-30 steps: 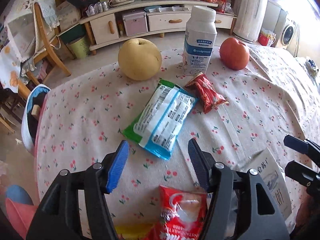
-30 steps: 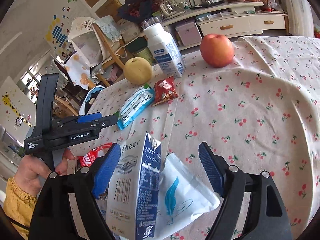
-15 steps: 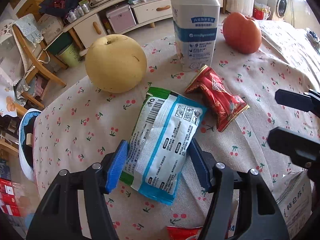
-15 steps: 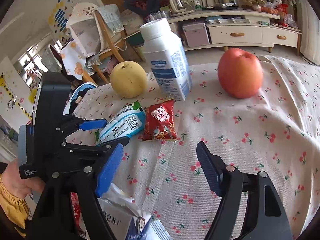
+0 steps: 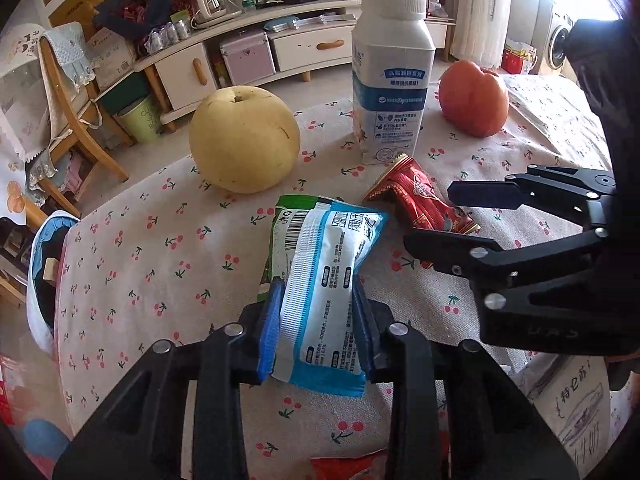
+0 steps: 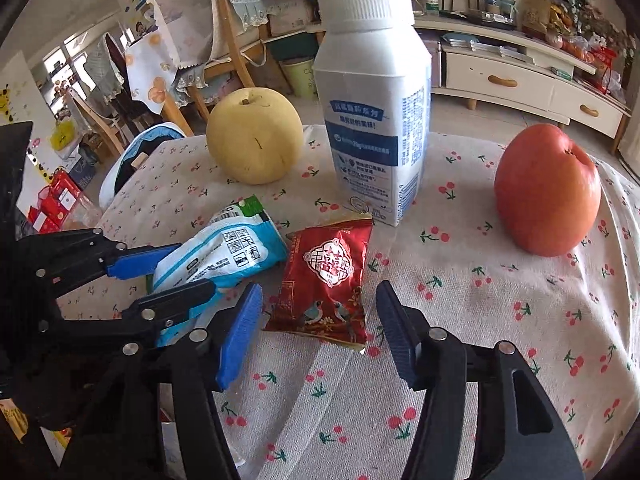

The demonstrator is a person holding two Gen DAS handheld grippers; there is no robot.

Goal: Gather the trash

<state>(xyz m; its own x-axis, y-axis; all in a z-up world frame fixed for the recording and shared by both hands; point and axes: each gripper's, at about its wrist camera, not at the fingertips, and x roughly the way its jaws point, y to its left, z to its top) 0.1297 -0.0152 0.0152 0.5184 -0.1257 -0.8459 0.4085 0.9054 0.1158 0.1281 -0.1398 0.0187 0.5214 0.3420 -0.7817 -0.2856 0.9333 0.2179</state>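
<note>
A second ago both grippers stood spread over the near table edge; now the left gripper (image 5: 316, 320) has advanced and its jaws are closing on the blue-and-white snack wrapper (image 5: 324, 276), whose near end is pinched between the blue pads and buckles upward. The right gripper (image 6: 320, 316) has swung across to the red foil packet (image 6: 328, 280); its jaws are closing with the packet's near edge between them, pads not yet touching it. Judgement: one wrapper is secured and the second grasp is imminent. The cherry-print tablecloth (image 6: 500, 320) also carries a yellow pear (image 6: 254, 136) at 11 o'clock, a white milk bottle (image 6: 376, 120) at 12 o'clock and a red apple (image 6: 548, 192) at 2 o'clock. Behind stand a white sideboard (image 5: 304, 46) and wooden chairs (image 5: 76, 120).
</note>
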